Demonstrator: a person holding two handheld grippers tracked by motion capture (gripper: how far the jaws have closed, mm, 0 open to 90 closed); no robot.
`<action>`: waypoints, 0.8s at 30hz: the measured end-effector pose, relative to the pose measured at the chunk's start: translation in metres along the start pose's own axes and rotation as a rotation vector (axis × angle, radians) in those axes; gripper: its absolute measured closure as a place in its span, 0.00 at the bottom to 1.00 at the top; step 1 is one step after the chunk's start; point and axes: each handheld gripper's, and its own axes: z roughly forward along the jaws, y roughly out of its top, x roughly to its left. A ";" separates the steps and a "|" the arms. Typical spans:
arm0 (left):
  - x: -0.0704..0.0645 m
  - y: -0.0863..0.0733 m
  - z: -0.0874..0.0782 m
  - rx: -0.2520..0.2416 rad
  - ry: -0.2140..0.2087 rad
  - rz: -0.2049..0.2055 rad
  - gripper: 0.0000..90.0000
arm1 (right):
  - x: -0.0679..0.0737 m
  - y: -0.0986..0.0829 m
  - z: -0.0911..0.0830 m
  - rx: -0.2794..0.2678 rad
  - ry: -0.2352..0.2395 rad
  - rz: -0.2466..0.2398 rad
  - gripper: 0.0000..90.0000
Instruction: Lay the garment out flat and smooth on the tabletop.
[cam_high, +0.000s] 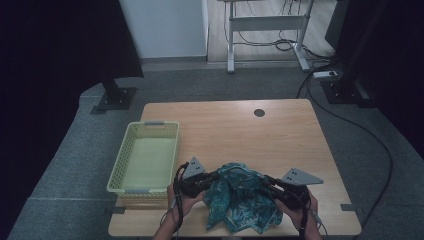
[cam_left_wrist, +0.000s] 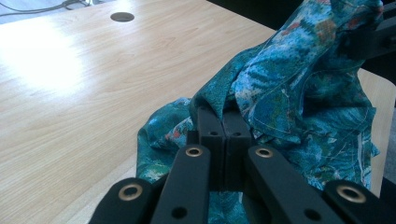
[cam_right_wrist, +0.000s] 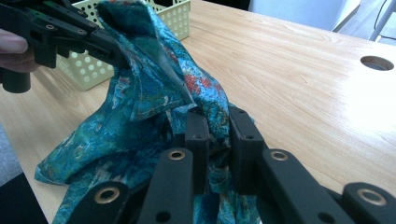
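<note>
A crumpled teal patterned cloth (cam_high: 240, 200) lies at the front middle of the wooden table (cam_high: 235, 125), partly lifted between both grippers. My left gripper (cam_high: 216, 176) is shut on the cloth's left side; in the left gripper view its jaws press together on a fold of the cloth (cam_left_wrist: 299, 88) at the left gripper (cam_left_wrist: 223, 116). My right gripper (cam_high: 264, 181) holds the cloth's right side; in the right gripper view the right gripper (cam_right_wrist: 218, 119) pinches a bunch of the cloth (cam_right_wrist: 140, 93) between its jaws. The left gripper (cam_right_wrist: 105, 46) shows there, gripping the cloth's far end.
A pale green plastic basket (cam_high: 145, 157) stands empty at the table's left, also seen as the basket (cam_right_wrist: 180, 18) behind the cloth. A round cable hole (cam_high: 259, 113) sits near the far edge. A desk frame and cables lie on the floor beyond.
</note>
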 end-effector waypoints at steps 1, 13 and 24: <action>0.000 0.000 0.000 0.000 -0.001 -0.001 1.00 | -0.001 -0.001 0.000 0.000 -0.001 0.000 0.88; 0.009 0.028 0.002 -0.026 0.004 0.000 1.00 | -0.012 0.017 0.003 -0.026 -0.010 0.039 0.87; 0.036 0.036 0.041 0.022 0.228 -0.063 0.58 | -0.052 0.026 0.046 0.047 -0.186 0.151 0.50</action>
